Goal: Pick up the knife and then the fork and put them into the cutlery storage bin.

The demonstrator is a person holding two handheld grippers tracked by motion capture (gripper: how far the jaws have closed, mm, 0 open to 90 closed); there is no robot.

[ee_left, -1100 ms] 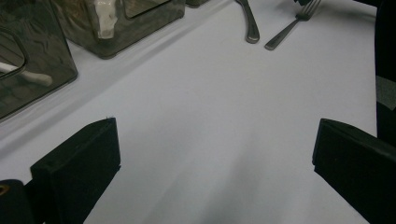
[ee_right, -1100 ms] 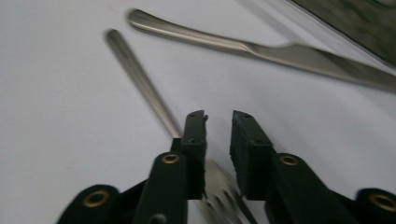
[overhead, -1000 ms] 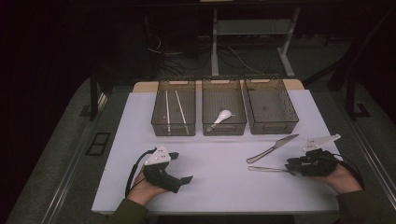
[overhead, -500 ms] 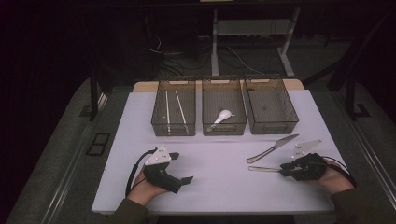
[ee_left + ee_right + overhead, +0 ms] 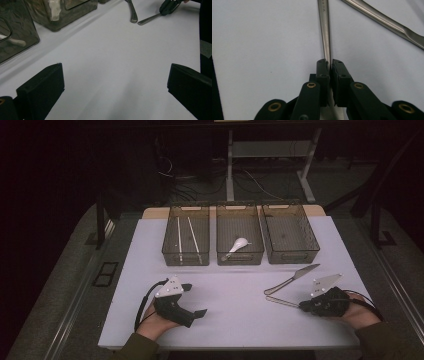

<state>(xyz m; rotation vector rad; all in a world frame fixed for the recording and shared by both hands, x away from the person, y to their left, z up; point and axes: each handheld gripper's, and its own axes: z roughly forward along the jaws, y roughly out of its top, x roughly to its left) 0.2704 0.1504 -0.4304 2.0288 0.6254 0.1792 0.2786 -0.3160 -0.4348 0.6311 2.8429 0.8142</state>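
Two hand-held grippers rest on a smooth, matte white tabletop (image 5: 240,290). The right gripper (image 5: 329,66), black with brass-coloured pivot pins, has just been closing its jaws, and its flat pads now pinch the slim, polished metal handle of a utensil (image 5: 325,32), which lies flat on the table and runs straight away from the jaws. In the high view this utensil (image 5: 280,301) sits at the near right of the table, its far end almost meeting that of a table knife (image 5: 292,279) with a broad tapering blade, so that the two form a narrow V. The knife's rounded steel handle (image 5: 384,22) crosses the upper right of the right gripper view, apart from the jaws.

The left gripper (image 5: 187,307), topped by a grey three-cornered plate, lies at the near left; its blocky black jaws stand wide apart with bare table between them.

Behind them stand three rectangular, translucent smoky-brown bins side by side. The left bin (image 5: 186,257) holds two thin pale sticks (image 5: 187,237), the middle bin (image 5: 240,259) a glossy white spoon (image 5: 237,245), and the right bin (image 5: 292,255) stands just beside it.
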